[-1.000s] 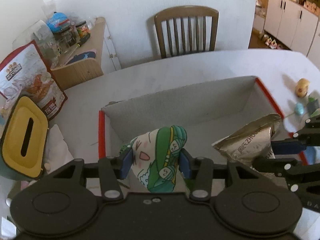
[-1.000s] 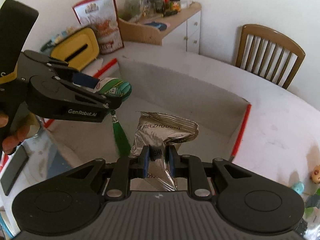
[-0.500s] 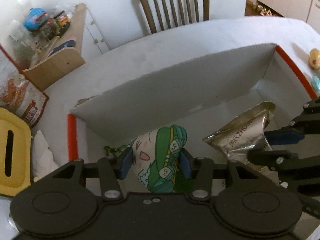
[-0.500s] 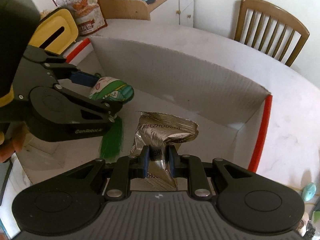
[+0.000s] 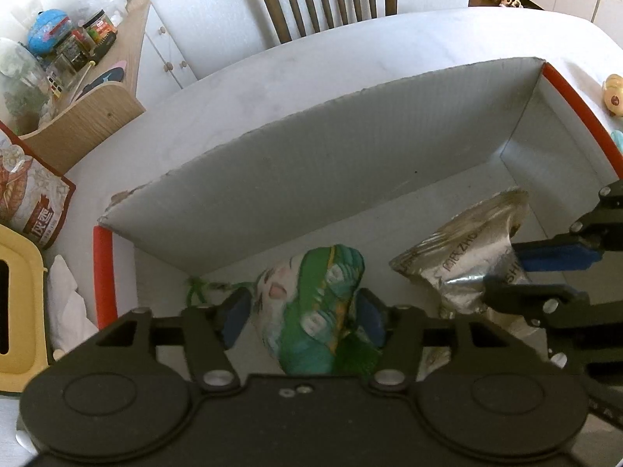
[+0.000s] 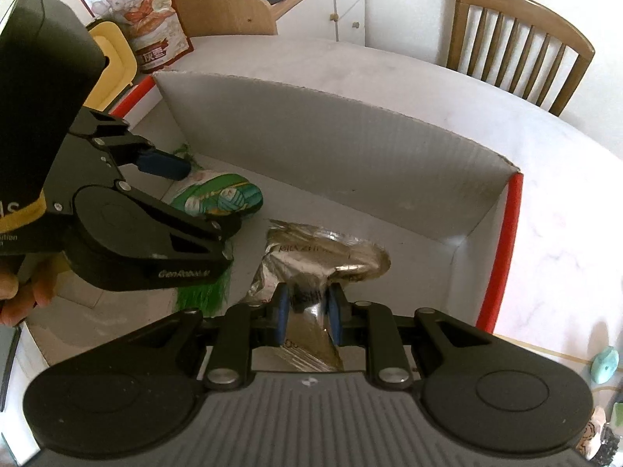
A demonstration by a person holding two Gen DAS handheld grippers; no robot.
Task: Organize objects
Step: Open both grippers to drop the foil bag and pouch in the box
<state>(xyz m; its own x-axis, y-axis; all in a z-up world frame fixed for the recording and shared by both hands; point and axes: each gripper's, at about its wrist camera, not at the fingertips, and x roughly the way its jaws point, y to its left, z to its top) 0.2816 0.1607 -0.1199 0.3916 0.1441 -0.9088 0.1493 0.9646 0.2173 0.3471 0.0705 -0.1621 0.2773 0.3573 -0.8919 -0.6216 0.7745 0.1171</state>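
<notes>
While left fingers (image 5: pixel 233 313) stand spread around the green pouch (image 5: pixel 315 315), right fingers (image 6: pixel 281 307) pinch the foil packet (image 6: pixel 323 257) inside the box (image 5: pixel 311 163).

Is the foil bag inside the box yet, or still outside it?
Inside. The foil bag sits below the box walls, pinched by the right gripper. Whether it touches the floor, cannot tell.

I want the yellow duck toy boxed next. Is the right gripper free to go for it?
Probably not yet: the right gripper is shut on the silver bag inside the box, and the duck sits outside its red-edged wall.
</notes>
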